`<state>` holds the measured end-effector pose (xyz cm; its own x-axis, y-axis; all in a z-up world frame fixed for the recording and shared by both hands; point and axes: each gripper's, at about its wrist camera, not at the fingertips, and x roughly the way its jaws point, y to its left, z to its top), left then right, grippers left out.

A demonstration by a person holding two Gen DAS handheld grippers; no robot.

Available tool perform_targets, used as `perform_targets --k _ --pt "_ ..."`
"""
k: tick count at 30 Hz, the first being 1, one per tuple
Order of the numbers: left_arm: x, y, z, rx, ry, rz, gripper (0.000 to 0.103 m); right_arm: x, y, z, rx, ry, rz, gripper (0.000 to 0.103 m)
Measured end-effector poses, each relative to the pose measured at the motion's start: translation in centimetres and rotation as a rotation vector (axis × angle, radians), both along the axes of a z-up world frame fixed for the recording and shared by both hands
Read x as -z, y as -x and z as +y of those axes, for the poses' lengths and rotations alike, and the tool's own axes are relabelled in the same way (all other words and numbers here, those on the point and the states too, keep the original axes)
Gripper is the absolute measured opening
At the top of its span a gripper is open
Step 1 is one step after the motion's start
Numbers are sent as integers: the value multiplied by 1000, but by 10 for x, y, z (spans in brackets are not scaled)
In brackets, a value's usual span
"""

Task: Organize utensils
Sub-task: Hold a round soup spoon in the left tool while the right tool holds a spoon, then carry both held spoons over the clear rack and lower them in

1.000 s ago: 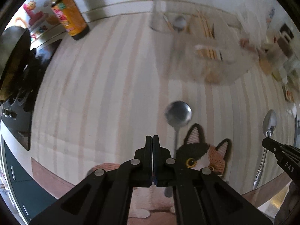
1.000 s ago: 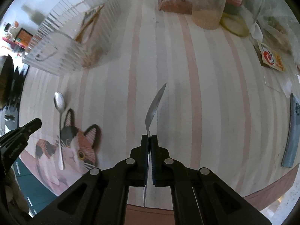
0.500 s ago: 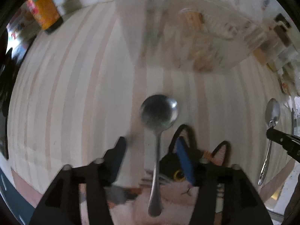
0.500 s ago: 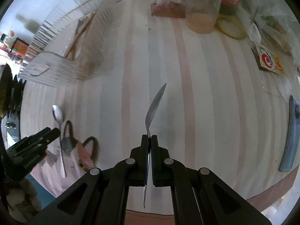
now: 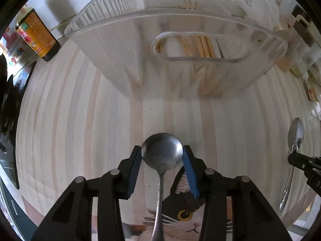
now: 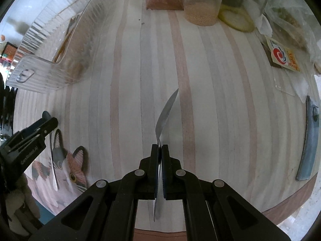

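Observation:
A round-bowled steel spoon (image 5: 162,154) lies on the striped table, its handle running back over a cat placemat (image 5: 186,210). My left gripper (image 5: 162,153) points down over it. Its jaws are closing, with the bowl between them and a blue pad touching each side. My right gripper (image 6: 159,146) is shut on an oval spoon (image 6: 166,116), seen edge-on and held above the table. In the left wrist view the same oval spoon (image 5: 296,132) hangs at the far right. A clear ribbed bin (image 5: 120,40) holding chopsticks (image 5: 200,44) stands just beyond the left gripper.
A dark sauce bottle (image 5: 38,36) stands at the back left. Behind the right gripper are a jar of grain (image 6: 202,6), a brown packet (image 6: 164,2) and a printed card (image 6: 284,56). A grey-blue tool (image 6: 309,144) lies near the right table edge.
My left gripper went from shut to wide open, moved down and toward the bin, and has narrowed onto the spoon's bowl. The right gripper keeps its spoon and has barely shifted.

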<state>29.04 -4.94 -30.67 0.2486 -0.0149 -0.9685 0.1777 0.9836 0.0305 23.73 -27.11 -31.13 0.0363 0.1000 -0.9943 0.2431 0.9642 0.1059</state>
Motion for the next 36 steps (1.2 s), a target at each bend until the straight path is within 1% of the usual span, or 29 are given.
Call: perform_targets --k 5,7,12,14,15,17,24,26,31,36 --pt "-4 1 5 -27 13 3 38 -6 -2 4 -11 6 -6 3" --pt "-8 11 11 -27 17 0 38 -10 -3 5 -14 5 -12 3" --pt "-23 26 13 -33 -18 -22 38 -22 -5 9 -35 -6 -34 3" --pt "-29 32 15 -41 -15 -29 38 -27 -5 12 -48 -9 -47 3" --pt "-34 40 17 -45 -18 -35 38 -28 -5 14 -54 -12 -52 3" --pt "-40 42 17 -50 -23 -48 38 -33 -4 18 -61 -23 -66 3" --pt "-86 51 25 -73 -15 -121 38 -57 -3 28 -76 -65 -121 3" --pt "-98 52 27 -75 -7 -141 38 -68 -4 30 -83 -78 -142 3" --pt "-138 46 30 -95 31 -201 38 -98 -7 34 -100 -107 -205 3" --pt "-178 37 32 -112 72 -260 38 -131 -19 39 -120 -134 -272 3"
